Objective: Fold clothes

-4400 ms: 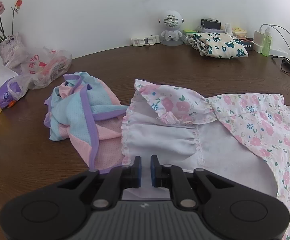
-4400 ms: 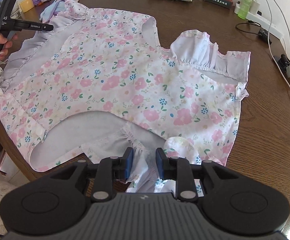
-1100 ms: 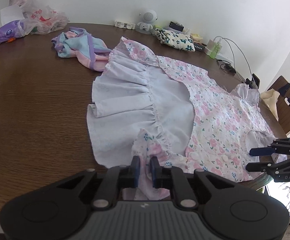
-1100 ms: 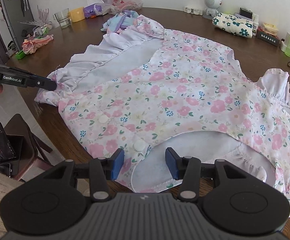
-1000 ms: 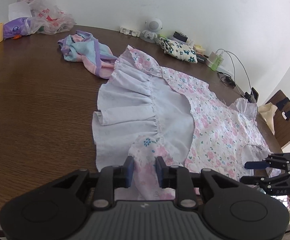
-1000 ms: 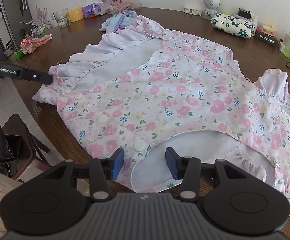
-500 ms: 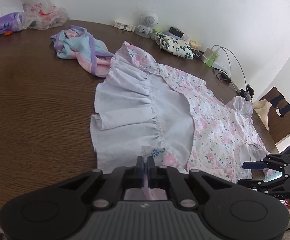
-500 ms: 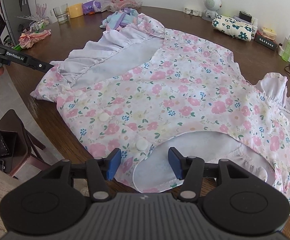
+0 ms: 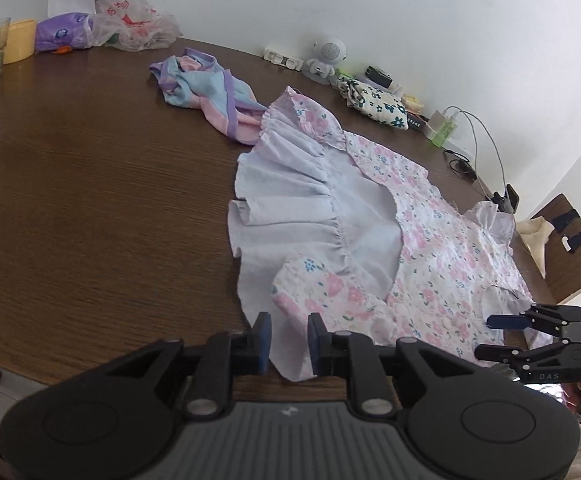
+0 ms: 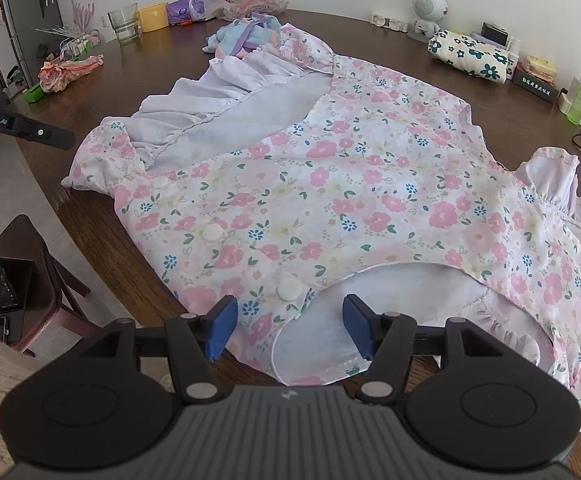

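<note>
Lay spread flat across the near half of the brown wooden table [image 10: 430, 40] — a pink floral garment [image 10: 370, 184], printed side up, with three white buttons [image 10: 213, 233] in a row along its near-left edge. Showed a plain lilac ruffle [image 9: 290, 200] on the far-left side and another small ruffle at the right edge. Overhung the table's near edge slightly.

Left gripper [image 9: 288, 340]: parted by a narrow gap, with a corner of the garment's hem between the blue pads [image 9: 263, 336], not pinched. Right gripper [image 10: 288, 330]: spread wide, low over the near hem by the white lining, clasping nothing.

Sat beyond the garment's far corner, touching it — a crumpled blue, pink and purple cloth [image 9: 206, 84]. Stood further back along the wall: a folded white cloth with dark green flowers [image 10: 468, 56], a small white robot figure [image 10: 428, 10], a glass [image 10: 123, 22], a yellow cup [image 10: 152, 16], plastic bags [image 9: 130, 28], and a charger with cables [image 9: 446, 128] at the right.
</note>
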Demonstrator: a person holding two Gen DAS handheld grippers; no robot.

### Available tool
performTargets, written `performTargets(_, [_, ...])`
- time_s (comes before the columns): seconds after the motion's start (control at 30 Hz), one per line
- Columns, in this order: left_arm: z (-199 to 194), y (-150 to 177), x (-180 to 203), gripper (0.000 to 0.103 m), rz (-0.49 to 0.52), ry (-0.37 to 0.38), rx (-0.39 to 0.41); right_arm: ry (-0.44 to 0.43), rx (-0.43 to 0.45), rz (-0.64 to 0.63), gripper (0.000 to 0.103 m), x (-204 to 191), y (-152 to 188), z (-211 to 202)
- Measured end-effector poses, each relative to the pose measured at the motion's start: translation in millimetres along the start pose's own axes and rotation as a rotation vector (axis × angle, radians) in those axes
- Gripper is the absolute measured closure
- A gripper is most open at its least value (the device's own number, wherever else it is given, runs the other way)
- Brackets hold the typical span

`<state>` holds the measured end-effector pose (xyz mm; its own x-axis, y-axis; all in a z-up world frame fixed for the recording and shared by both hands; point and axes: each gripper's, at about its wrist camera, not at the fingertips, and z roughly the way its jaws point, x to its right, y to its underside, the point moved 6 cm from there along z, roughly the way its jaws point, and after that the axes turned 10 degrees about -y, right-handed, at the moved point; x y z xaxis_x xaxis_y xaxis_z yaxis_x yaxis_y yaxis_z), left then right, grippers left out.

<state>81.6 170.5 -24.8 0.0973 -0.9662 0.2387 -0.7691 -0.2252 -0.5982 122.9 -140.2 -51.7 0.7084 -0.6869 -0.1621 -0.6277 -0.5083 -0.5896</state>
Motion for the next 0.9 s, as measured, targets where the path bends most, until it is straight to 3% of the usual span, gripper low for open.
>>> performTargets(0.23, [16.5, 17.8, 15.2, 0.086, 0.061, 0.047, -0.083, -0.003, -0.014, -0.008, 0.038, -2.0, -1.1, 1.7])
performTargets(0.3, [15.2, 18.2, 12.0, 0.087, 0.062, 0.014, -0.075, -0.001, -0.015, -0.007, 0.037, -2.0, -1.1, 1.8])
performTargets(0.33, [14.4, 18.4, 10.4, 0.102, 0.062, -0.003, -0.071, -0.001, -0.015, -0.006, 0.038, -2.0, -1.0, 1.9])
performTargets(0.77, [0.2, 18.7, -10.6, 0.103, 0.040, -0.202, 0.000, 0.004, -0.009, -0.002, 0.037, -2.6, 0.1, 1.7])
performTargets(0.87, [-12.6, 11.0, -2.9, 0.090, 0.000, -0.224, 0.076, 0.004, -0.009, -0.001, 0.037, -2.6, 0.0, 1.6])
performTargets(0.9, [-16.0, 8.6, 3.0, 0.079, -0.003, -0.233, 0.107, 0.004, -0.008, 0.006, 0.037, -2.0, -0.5, 1.1])
